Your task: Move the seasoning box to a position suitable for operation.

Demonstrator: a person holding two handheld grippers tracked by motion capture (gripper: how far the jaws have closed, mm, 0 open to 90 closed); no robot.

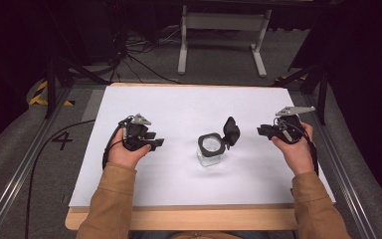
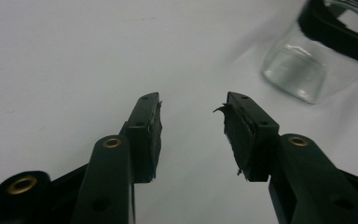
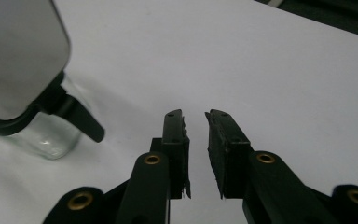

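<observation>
The glass jar [image 1: 210, 151] stands mid-counter, its hinged black lid [image 1: 231, 131] flipped up at two o'clock. Both the left gripper [image 1: 155, 143] and the right gripper [image 1: 262, 131] have spread, empty jaws. Probably best: brace the jar's body from nine o'clock, then press the lid down.

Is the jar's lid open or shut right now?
Open. The square clear glass jar stands upright, and its black hinged lid is flipped up beside the mouth.
</observation>
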